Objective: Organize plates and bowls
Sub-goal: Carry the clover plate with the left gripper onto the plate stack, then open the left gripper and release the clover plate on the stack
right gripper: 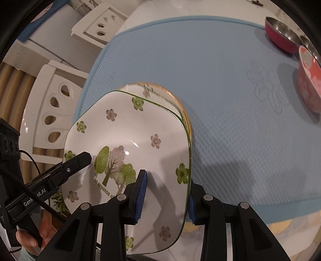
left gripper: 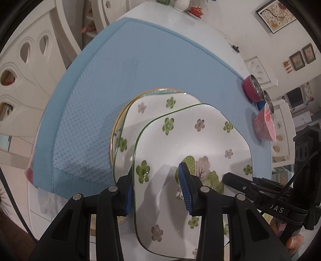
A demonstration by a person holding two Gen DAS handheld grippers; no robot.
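A white desk (left gripper: 152,12) carries a light blue textured mat (left gripper: 104,84) that covers most of its top; white chairs with teardrop cut-outs in their backs stand around the desk, one at its left side (left gripper: 24,66), another at its far right side (left gripper: 258,70); beyond the desk a white wall holds a framed floral picture (left gripper: 276,15) and two smaller framed pictures (left gripper: 303,56); dark wood floor (left gripper: 12,226) shows below the desk's left edge.
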